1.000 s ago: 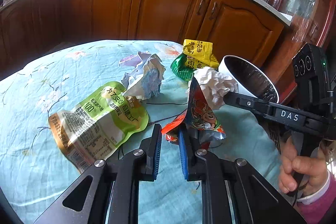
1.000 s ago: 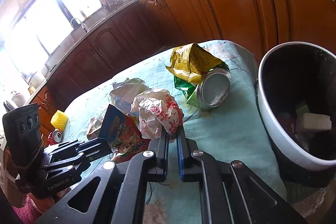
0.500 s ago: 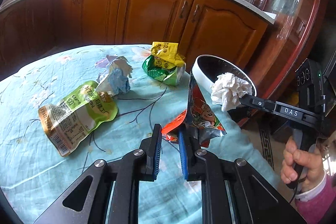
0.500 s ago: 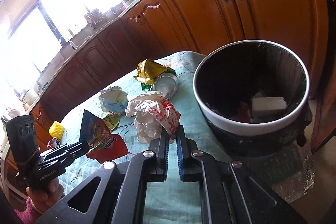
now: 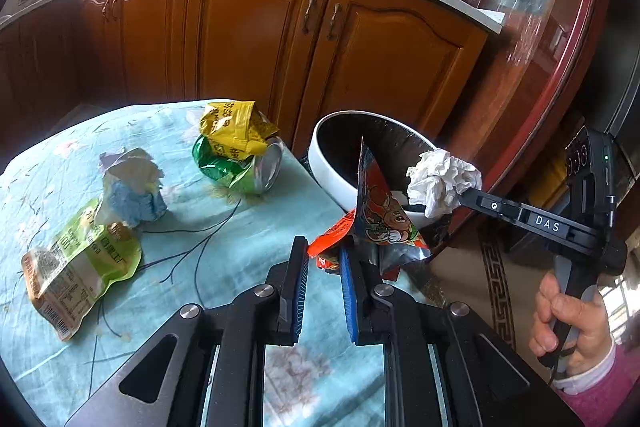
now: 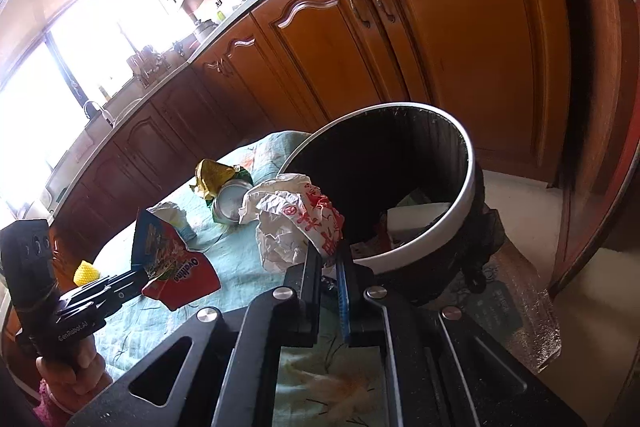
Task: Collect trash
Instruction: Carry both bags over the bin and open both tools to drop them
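My left gripper (image 5: 324,259) is shut on a red and blue snack wrapper (image 5: 376,215), held above the table's right edge, next to the bin; the wrapper also shows in the right wrist view (image 6: 172,259). My right gripper (image 6: 329,259) is shut on a crumpled white paper ball with red print (image 6: 292,223), held at the near rim of the white-rimmed black bin (image 6: 468,183). In the left wrist view the ball (image 5: 442,181) hangs over the bin (image 5: 324,163). The bin holds some trash, including a white block (image 6: 416,217).
On the blue floral tablecloth (image 5: 224,251) lie a green pouch (image 5: 80,263), a crumpled blue and white wrapper (image 5: 130,193), and a yellow and green bag with a can (image 5: 236,147). Wooden cabinets (image 5: 256,31) stand behind. A patterned floor mat (image 5: 492,279) lies at the right.
Both grippers have moved right toward the bin with their loads. The paper ball has gone from above the table to the bin's rim. The table trash has not moved.
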`<state>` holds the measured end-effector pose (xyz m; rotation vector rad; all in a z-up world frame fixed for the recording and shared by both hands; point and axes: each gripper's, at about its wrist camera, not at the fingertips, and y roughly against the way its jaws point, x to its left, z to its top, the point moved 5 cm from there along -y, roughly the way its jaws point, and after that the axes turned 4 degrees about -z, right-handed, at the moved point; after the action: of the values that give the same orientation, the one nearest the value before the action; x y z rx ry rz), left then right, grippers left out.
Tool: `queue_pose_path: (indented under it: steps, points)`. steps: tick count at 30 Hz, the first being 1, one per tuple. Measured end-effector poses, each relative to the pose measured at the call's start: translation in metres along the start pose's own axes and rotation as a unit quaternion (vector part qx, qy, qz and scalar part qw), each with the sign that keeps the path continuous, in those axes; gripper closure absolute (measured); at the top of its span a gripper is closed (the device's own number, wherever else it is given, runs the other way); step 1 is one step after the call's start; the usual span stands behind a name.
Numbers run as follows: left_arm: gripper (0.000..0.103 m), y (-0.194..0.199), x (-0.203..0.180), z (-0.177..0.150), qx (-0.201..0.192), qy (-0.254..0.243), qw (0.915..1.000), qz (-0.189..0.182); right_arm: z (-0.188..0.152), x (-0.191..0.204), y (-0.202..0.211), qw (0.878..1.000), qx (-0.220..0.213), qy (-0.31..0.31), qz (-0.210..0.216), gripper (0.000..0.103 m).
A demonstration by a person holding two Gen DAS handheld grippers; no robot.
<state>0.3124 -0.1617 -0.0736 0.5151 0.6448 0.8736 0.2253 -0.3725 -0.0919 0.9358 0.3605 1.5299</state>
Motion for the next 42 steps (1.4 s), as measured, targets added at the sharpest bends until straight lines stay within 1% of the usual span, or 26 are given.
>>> queue_pose_path:
  steps: [6, 12, 18, 22, 25, 26, 27, 28, 29, 30, 31, 35, 36, 37, 38, 39, 40, 42]
  points:
    - [0.089, -0.027, -0.015, 0.025, 0.001, -0.010, 1.0000, 0.000, 0.020, -0.016, -0.003, 1.000, -0.006, 0.003, -0.013, 0.096]
    - [0.089, -0.056, -0.025, 0.051, 0.006, -0.017, 0.9998, 0.003, 0.042, -0.028, -0.014, 0.999, -0.003, 0.012, -0.031, 0.096]
    - [0.089, -0.093, -0.030, 0.070, 0.021, -0.027, 0.9994, 0.011, 0.057, -0.038, -0.023, 0.998, 0.003, 0.022, -0.050, 0.096]
    - [0.088, -0.120, -0.032, 0.077, 0.037, -0.026, 0.9989, 0.013, 0.060, -0.043, -0.032, 0.998, 0.015, 0.024, -0.054, 0.091]
    - [0.081, -0.136, -0.030, 0.076, 0.056, -0.014, 0.9982, 0.014, 0.059, -0.046, -0.037, 0.998, 0.022, 0.018, -0.057, 0.088]
    - [0.075, -0.140, -0.029, 0.077, 0.060, -0.009, 0.9981, 0.014, 0.058, -0.048, -0.038, 0.998, 0.024, 0.015, -0.054, 0.086]
    - [0.068, -0.143, -0.029, 0.077, 0.060, -0.007, 0.9981, 0.012, 0.058, -0.049, -0.039, 0.998, 0.025, 0.012, -0.053, 0.080]
    - [0.065, -0.144, -0.029, 0.077, 0.059, -0.005, 0.9982, 0.012, 0.057, -0.050, -0.040, 0.998, 0.024, 0.009, -0.050, 0.074]
    - [0.060, -0.143, -0.028, 0.075, 0.057, -0.005, 0.9983, 0.011, 0.056, -0.050, -0.038, 0.999, 0.023, 0.007, -0.047, 0.072]
    - [0.057, -0.143, -0.027, 0.073, 0.057, -0.004, 0.9983, 0.011, 0.055, -0.050, -0.037, 0.999, 0.020, 0.004, -0.045, 0.066]
    - [0.057, -0.142, -0.026, 0.070, 0.057, -0.002, 0.9983, 0.011, 0.055, -0.051, -0.036, 0.999, 0.018, 0.003, -0.043, 0.060]
    - [0.056, -0.128, -0.022, 0.061, 0.046, 0.000, 0.9989, 0.011, 0.052, -0.050, -0.032, 0.999, 0.014, -0.004, -0.038, 0.060]
    - [0.055, -0.123, -0.020, 0.058, 0.042, 0.002, 0.9991, 0.012, 0.051, -0.048, -0.029, 0.999, 0.011, -0.005, -0.036, 0.057]
    - [0.054, -0.116, -0.019, 0.055, 0.038, 0.004, 0.9992, 0.012, 0.049, -0.045, -0.027, 0.999, 0.008, -0.006, -0.032, 0.050]
    - [0.054, -0.110, -0.017, 0.050, 0.034, 0.006, 0.9994, 0.011, 0.047, -0.043, -0.024, 1.000, 0.004, -0.008, -0.029, 0.044]
    - [0.054, -0.104, -0.015, 0.045, 0.030, 0.009, 0.9994, 0.012, 0.044, -0.040, -0.022, 1.000, 0.000, -0.011, -0.027, 0.033]
    - [0.054, -0.097, -0.013, 0.039, 0.028, 0.012, 0.9995, 0.013, 0.041, -0.036, -0.019, 1.000, -0.003, -0.013, -0.022, 0.031]
    - [0.054, -0.084, -0.009, 0.028, 0.023, 0.018, 0.9995, 0.013, 0.033, -0.025, -0.017, 1.000, -0.002, -0.012, -0.010, 0.031]
